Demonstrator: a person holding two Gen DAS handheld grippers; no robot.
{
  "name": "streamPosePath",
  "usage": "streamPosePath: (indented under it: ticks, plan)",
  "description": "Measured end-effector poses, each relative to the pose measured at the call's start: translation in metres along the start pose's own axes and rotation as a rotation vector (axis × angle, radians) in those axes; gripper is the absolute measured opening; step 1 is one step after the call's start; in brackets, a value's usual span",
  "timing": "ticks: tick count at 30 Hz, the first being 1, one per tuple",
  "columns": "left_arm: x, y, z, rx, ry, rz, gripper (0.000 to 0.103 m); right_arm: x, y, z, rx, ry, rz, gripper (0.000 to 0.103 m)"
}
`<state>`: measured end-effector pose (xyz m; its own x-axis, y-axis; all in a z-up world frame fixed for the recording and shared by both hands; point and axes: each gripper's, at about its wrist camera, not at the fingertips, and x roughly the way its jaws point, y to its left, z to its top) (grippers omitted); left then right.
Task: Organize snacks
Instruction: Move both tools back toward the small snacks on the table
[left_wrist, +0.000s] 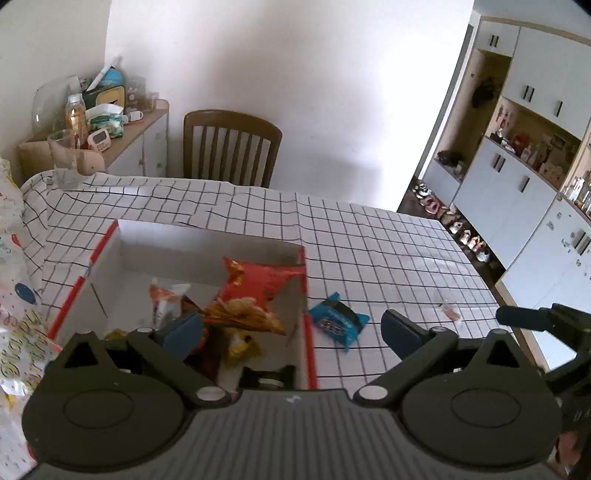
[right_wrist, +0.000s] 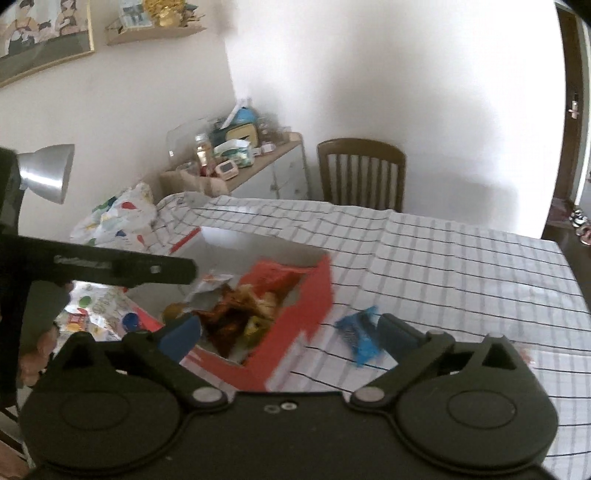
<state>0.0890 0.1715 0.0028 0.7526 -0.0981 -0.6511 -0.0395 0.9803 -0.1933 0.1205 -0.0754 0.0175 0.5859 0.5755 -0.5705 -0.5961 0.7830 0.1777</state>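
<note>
Both the left gripper (left_wrist: 293, 328) and right gripper (right_wrist: 291, 334) are gaping wide, gripping nothing. A blue foil snack packet (left_wrist: 338, 319) is lying on the checked tablecloth (left_wrist: 388, 251), between the left gripper's fingers and just beside the red-and-white cardboard box (left_wrist: 308, 295) of snacks.

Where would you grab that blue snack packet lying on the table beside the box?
Probably across the middle of the blue packet, coming down from above. It lies flat on the checked tablecloth, so nothing can slide under it, and its crimped ends look thin and floppy. The right gripper, jaws open and empty, seems nearest.
</note>
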Motion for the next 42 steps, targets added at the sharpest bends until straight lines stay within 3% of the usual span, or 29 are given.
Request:
streamPosePath:
  ticks: [4, 14, 21, 31, 42]
  plan:
    - [0.005, -0.019, -0.009, -0.018, 0.025, -0.004, 0.103, -0.015, -0.031, -0.006, 0.012, -0.009, -0.017, 0.102]
    - [0.026, -0.069, -0.044, -0.098, 0.087, 0.067, 0.103, -0.034, -0.107, -0.025, 0.027, 0.015, -0.076, 0.102]
    - [0.056, -0.09, -0.068, -0.236, 0.176, 0.168, 0.103, -0.028, -0.157, -0.046, 0.029, 0.057, -0.09, 0.097]
    - [0.108, -0.093, -0.103, -0.46, 0.361, 0.244, 0.103, -0.001, -0.198, -0.076, 0.004, 0.151, -0.086, 0.09]
    - [0.144, -0.079, -0.134, -0.695, 0.476, 0.254, 0.102, 0.044, -0.212, -0.08, -0.062, 0.247, -0.043, 0.078]
